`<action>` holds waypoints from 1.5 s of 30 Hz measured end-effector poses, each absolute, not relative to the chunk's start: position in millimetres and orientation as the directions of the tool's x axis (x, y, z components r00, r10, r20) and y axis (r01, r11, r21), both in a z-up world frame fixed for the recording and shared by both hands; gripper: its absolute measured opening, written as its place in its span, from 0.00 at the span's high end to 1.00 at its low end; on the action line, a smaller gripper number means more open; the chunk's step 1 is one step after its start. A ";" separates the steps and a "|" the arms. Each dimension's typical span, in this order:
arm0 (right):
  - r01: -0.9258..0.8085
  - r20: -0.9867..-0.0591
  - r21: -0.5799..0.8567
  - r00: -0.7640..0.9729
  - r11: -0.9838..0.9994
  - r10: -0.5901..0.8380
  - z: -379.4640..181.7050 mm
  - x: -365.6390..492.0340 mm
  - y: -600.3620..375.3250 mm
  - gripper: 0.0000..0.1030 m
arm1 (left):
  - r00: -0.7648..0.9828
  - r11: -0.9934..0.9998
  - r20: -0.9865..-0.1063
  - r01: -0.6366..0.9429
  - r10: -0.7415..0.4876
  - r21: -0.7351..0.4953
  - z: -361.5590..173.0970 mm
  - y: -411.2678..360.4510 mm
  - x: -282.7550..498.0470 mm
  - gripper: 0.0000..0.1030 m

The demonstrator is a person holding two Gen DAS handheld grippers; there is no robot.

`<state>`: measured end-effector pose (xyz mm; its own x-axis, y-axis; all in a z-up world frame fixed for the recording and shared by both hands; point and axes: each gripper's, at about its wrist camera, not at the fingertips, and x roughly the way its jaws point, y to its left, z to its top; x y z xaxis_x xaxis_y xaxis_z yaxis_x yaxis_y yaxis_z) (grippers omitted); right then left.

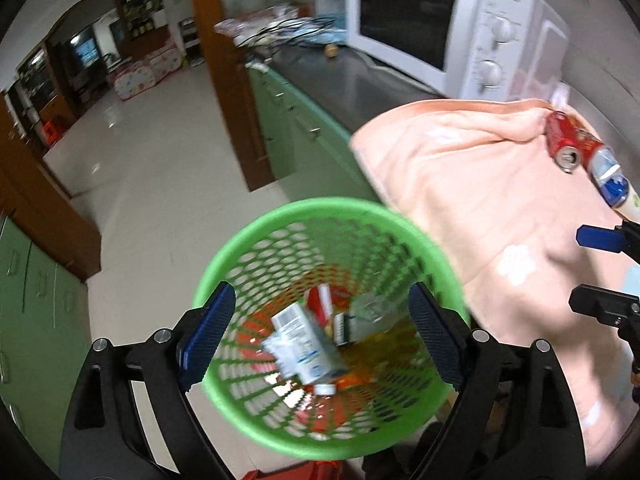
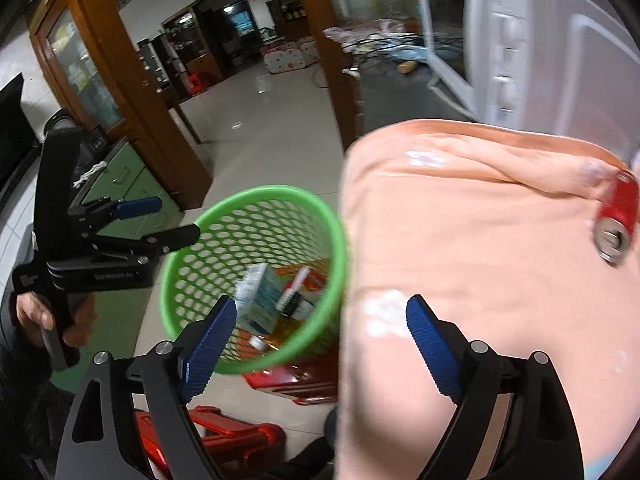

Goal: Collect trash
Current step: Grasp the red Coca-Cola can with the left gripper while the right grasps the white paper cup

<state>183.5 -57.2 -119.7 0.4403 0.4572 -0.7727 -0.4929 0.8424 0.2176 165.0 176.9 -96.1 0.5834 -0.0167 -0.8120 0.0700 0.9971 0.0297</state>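
A green mesh basket (image 1: 320,208) stands on the floor below the counter edge. Inside lie a white-and-blue carton (image 1: 304,344), a red pack (image 1: 320,300) and some clear plastic. My left gripper (image 1: 320,336) hangs open right above the basket with nothing between its pads. My right gripper (image 2: 320,340) is open too and holds nothing, straddling the basket (image 2: 256,192) rim and a peach cloth (image 2: 480,240). On the cloth (image 1: 480,184) lie a red can (image 1: 568,140) and a white-and-blue tube (image 1: 608,176). The can (image 2: 616,208) is blurred in the right wrist view.
A white microwave (image 1: 440,28) sits on the dark counter behind the cloth. Green cabinets (image 1: 296,128) run under the counter. A red stool (image 2: 240,436) stands under the basket. A hand holds the left gripper (image 2: 172,220) at the left of the right wrist view.
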 end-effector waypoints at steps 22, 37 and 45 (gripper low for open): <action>-0.200 -0.823 -0.031 0.561 0.979 0.088 -104.1 181.6 -323.7 0.18 | 0.562 0.925 -0.798 0.379 -0.219 0.013 -74.3 -36.5 224.6 0.16; -0.309 -0.887 -0.137 0.462 0.941 0.023 -124.9 237.7 -400.4 0.17 | 0.507 0.887 -0.816 0.461 -0.278 -0.016 -67.9 -143.1 304.6 0.15; -0.356 -0.905 -0.178 0.426 0.917 -0.010 -146.3 255.3 -408.2 0.17 | 0.459 0.879 -0.839 0.476 -0.291 -0.044 -79.8 -182.0 341.9 0.13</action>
